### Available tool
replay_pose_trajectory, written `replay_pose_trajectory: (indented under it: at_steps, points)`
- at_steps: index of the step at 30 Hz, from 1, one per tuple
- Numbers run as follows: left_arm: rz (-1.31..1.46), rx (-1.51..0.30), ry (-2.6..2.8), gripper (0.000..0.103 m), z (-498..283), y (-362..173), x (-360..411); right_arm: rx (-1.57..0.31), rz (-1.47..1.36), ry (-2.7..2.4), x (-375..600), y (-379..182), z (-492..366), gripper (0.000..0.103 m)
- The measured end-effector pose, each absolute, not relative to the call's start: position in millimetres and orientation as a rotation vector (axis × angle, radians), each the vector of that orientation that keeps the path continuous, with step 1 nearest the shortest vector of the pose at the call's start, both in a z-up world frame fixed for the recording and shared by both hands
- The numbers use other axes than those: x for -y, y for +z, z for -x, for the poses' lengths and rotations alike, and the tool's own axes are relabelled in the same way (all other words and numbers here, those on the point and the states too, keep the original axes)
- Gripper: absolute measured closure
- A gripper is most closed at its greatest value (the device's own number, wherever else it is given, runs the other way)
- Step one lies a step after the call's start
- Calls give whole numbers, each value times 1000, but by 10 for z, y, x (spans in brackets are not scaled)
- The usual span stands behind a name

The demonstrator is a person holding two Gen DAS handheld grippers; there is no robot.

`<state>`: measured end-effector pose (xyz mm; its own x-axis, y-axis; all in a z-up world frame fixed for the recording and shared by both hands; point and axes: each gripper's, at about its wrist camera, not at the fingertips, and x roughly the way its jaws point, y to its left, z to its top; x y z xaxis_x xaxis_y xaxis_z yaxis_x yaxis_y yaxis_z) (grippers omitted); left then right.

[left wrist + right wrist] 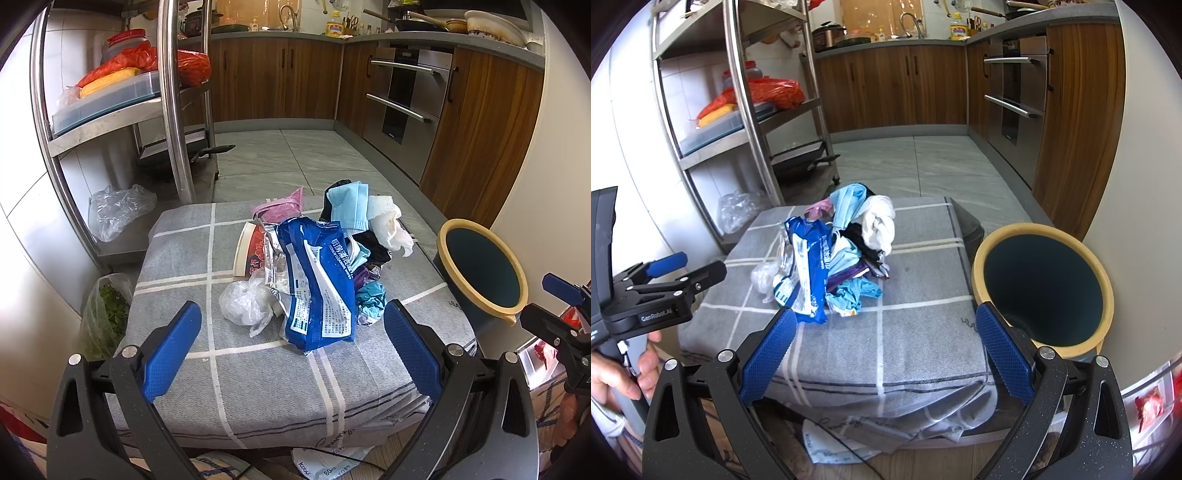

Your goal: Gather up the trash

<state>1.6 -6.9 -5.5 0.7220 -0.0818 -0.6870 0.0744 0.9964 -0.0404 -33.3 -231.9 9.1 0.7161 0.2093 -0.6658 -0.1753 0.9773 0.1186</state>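
From your left wrist view, your left gripper (pixel 291 339) hangs over the near part of the cloth-covered worktop (pixel 192 266) with its jaws spread wide and nothing between them. The trash pile (pixel 314 258) sits in the middle of the cloth, just ahead of the jaws: a blue wipes packet (pixel 319 284) leans at the front, a clear plastic bag (pixel 243 304) lies to its left, a light blue face mask (pixel 349 206) and a crumpled white tissue (pixel 388 225) sit at the back. Everything there looks light, soft and crinkly; the packet's film is probably slick, so pinch it across a folded edge rather than its flat face. The bin (pixel 484 273) stands at the worktop's right edge, apparently empty. From your right wrist view, your right gripper (pixel 884 350) is likewise wide open and empty, near the front edge, with the bin (pixel 1043 291) just beyond its right jaw and the pile (pixel 838 254) ahead to the left. The tissue would likely compress easily; grip it through the bulk.
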Motion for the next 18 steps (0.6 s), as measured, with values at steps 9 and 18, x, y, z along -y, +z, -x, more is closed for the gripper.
replay_pose_trajectory:
  at_steps: [9,18]
  points:
    - [52,-779,-93,6,-43,-72,34,-751,-51,217,2314,77,339,6]
    - [50,-782,-103,6,-55,-59,28,-750,-53,215,2311,79,339,6]
